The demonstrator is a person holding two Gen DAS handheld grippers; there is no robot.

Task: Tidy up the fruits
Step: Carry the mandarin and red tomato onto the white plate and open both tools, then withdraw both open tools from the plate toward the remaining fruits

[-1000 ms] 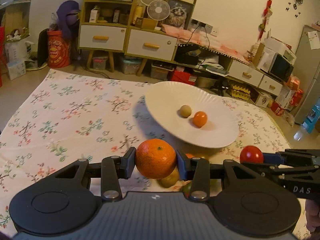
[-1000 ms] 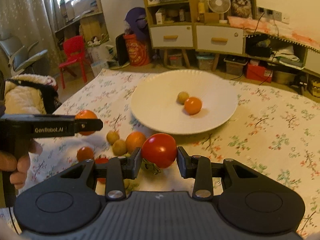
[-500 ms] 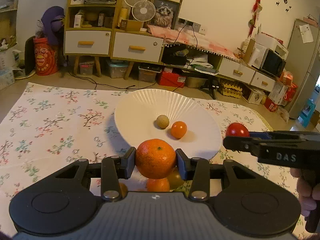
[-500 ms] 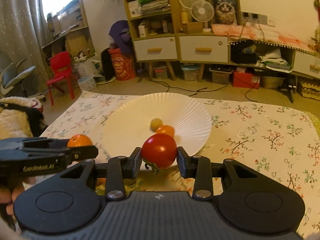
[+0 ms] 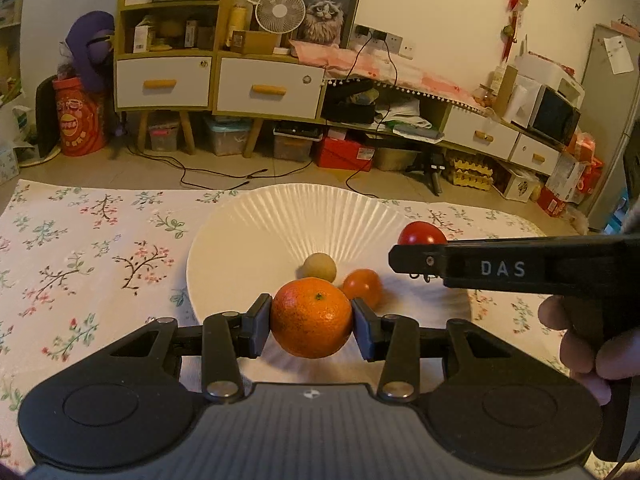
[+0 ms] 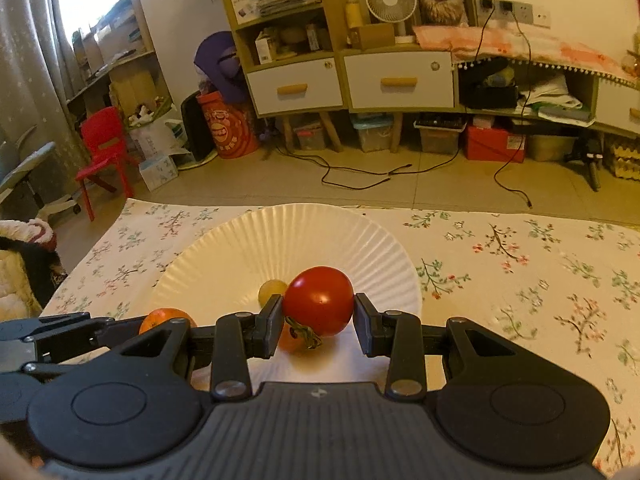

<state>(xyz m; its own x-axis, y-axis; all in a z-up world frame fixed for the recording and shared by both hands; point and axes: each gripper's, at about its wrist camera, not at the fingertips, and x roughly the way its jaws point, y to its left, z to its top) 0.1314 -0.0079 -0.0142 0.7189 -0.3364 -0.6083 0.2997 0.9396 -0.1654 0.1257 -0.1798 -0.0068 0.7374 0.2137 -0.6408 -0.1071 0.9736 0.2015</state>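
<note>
You are holding a mandarin orange (image 5: pixel 311 317) in the left gripper (image 5: pixel 312 326) and a tomato (image 6: pixel 319 300) in the right gripper (image 6: pixel 316 326), jaws clamped on each, above the paper plate (image 5: pixel 256 232). Lower both beside the small orange fruit (image 5: pixel 362 286) and the beige fruit (image 5: pixel 319 267) before easing open, so neither rolls.

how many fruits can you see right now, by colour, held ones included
orange: 2, the big orange in the left gripper and the small orange fruit on the white plate
red: 1, the tomato in the right gripper
tan: 1, the small round fruit on the plate
total: 4
</note>
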